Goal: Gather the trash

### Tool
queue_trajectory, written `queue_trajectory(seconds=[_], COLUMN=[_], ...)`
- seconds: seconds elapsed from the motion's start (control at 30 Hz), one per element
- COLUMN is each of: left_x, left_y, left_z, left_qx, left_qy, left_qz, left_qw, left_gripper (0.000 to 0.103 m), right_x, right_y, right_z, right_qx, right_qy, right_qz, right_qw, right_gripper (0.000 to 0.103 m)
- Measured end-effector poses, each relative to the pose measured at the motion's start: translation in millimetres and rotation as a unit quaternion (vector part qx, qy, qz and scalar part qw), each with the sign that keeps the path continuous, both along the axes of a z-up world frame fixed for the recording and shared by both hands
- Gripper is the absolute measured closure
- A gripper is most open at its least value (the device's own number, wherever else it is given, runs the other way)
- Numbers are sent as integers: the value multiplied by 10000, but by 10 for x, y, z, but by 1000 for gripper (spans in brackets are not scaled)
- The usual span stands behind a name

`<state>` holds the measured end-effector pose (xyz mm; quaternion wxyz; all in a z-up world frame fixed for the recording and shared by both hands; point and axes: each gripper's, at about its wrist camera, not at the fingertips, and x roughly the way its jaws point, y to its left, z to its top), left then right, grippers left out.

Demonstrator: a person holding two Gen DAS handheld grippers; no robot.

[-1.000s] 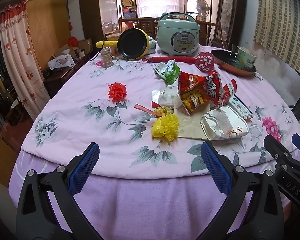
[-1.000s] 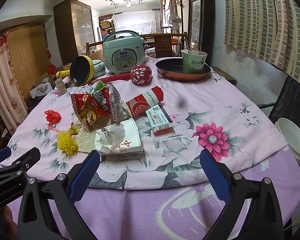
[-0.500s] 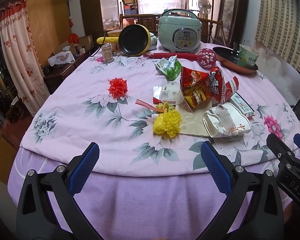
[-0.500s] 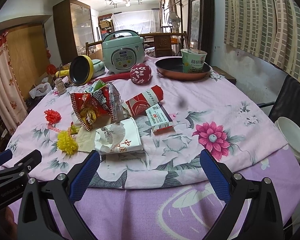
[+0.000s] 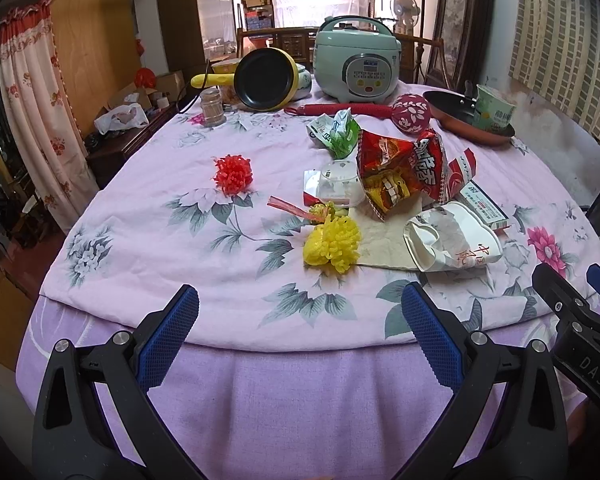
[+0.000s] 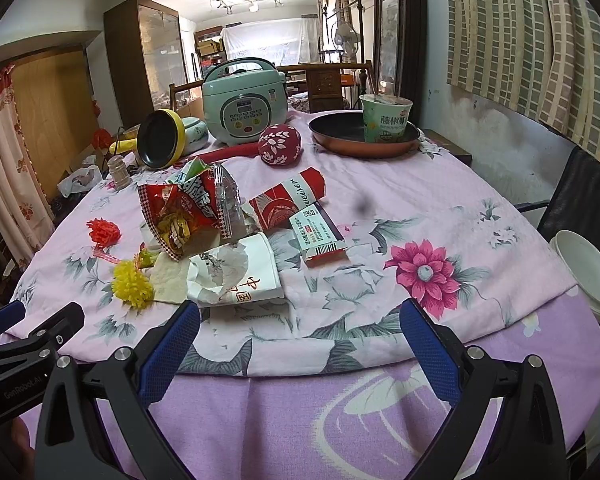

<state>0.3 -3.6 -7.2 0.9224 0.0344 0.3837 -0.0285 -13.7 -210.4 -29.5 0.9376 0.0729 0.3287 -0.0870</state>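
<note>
Trash lies in a pile mid-table: a crumpled white paper bag (image 5: pixel 452 242) (image 6: pixel 236 276), a red snack bag (image 5: pixel 400 176) (image 6: pixel 184 212), a green wrapper (image 5: pixel 336 132), a clear plastic lid (image 5: pixel 338 186), a small carton (image 5: pixel 484 208) (image 6: pixel 320 236), a red wrapper (image 6: pixel 288 200), a yellow pompom (image 5: pixel 332 244) (image 6: pixel 132 284) and a red pompom (image 5: pixel 233 174) (image 6: pixel 104 232). My left gripper (image 5: pixel 300 328) is open and empty at the table's near edge. My right gripper (image 6: pixel 300 332) is open and empty, to the right of the left one.
At the back stand a rice cooker (image 5: pixel 358 66) (image 6: pixel 244 108), a yellow pan (image 5: pixel 266 80), a copper pan (image 6: pixel 364 136) holding a noodle cup (image 6: pixel 386 118), a red ball mallet (image 6: pixel 280 146) and a shaker (image 5: pixel 212 108). A white bin (image 6: pixel 586 272) stands right of the table.
Both grippers stayed open. The left one has risen and tilted slightly, so the table shows a little lower and closer. The right view is almost the same.
</note>
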Motion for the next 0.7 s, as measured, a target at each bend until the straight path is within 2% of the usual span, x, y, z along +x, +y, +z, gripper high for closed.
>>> queue_trajectory(seconds=[0.7], left_x=[14], left_y=[-13], left_z=[-29], left_qx=[9], left_qy=[46], left_qz=[-2], left_qw=[10000], left_gripper=[6], right_x=[-2], right_y=[4], right_z=[-4], right_qx=[3], right_qy=[0], right_qz=[4], right_qw=[10000], right_gripper=[5])
